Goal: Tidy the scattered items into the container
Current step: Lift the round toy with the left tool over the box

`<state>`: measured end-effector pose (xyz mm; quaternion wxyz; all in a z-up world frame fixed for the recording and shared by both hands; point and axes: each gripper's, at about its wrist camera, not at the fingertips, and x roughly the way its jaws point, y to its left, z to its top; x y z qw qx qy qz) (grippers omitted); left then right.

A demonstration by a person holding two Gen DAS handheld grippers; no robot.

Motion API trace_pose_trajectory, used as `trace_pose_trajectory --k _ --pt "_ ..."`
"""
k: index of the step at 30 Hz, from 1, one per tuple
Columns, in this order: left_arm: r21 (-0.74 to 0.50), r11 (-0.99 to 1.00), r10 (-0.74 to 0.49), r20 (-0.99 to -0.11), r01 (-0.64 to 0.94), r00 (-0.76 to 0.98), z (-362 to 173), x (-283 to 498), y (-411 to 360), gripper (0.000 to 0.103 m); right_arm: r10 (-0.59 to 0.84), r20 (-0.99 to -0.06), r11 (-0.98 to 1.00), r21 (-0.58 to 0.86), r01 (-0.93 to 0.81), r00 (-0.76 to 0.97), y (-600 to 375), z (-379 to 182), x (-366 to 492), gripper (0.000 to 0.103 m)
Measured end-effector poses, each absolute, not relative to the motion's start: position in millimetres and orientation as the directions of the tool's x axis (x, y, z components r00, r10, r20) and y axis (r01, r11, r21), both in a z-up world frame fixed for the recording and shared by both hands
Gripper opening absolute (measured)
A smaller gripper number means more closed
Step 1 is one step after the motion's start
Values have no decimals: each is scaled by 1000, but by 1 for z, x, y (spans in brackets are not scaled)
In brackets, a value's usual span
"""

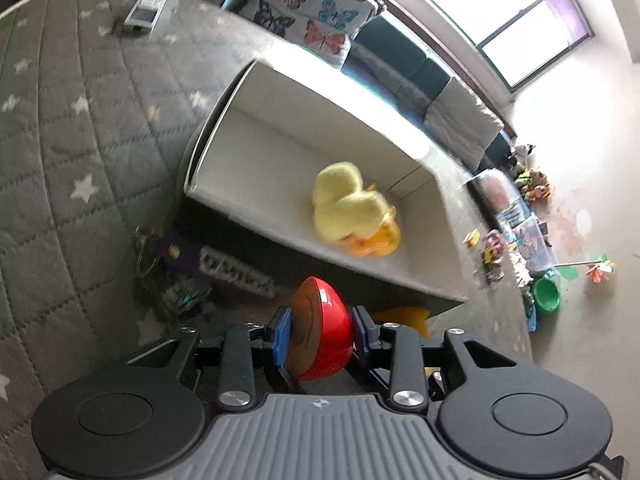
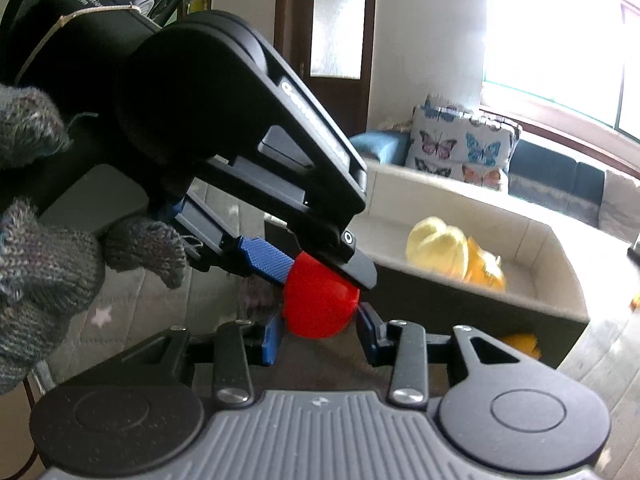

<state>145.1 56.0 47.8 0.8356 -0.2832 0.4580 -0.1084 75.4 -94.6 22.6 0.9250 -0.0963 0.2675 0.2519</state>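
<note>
Item 1, quilted star mat (image 1: pixel 72 128): floor covering, 9 o'clock of the left wrist view; keys and small clutter (image 1: pixel 172 280) lie on it just beside the box's near wall.

Item 2, left gripper (image 1: pixel 320 336): closed onto a red half-dome toy (image 1: pixel 324 328), blue pads touching both sides.

Item 3, white box (image 1: pixel 280 152): the container, 12 o'clock of the toy; holds a yellow plush duck (image 1: pixel 348 208).

Item 4, right gripper (image 2: pixel 318 336): jaws parted, nothing held; the toy sits just ahead of its tips.

Step judged: carrying the toy toward the box. Next move calls for clearing the near wall, then releasing over the bare floor of the box.
</note>
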Motion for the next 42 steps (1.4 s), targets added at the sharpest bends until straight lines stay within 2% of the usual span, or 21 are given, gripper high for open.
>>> trace_pose_trajectory --k 9,12,27,35,42 --pt "-571 820 -435 -671 -44 600 85 183 55 35 410 -492 860 -72 -506 768 -94 56 110 39" --pt "-559 828 -428 -678 -42 598 86 207 53 35 406 -503 868 -49 -495 763 -93 57 131 39" --pt "-525 839 -400 -774 -144 491 31 273 61 35 400 -639 878 62 -475 657 -86 14 209 40" --pt "-476 868 -361 -803 -145 475 21 278 55 35 397 -653 880 71 -469 645 -86 10 212 40" --pt "-446 883 -337 -820 -148 462 18 280 54 36 396 -656 885 86 -457 643 -91 8 212 46"
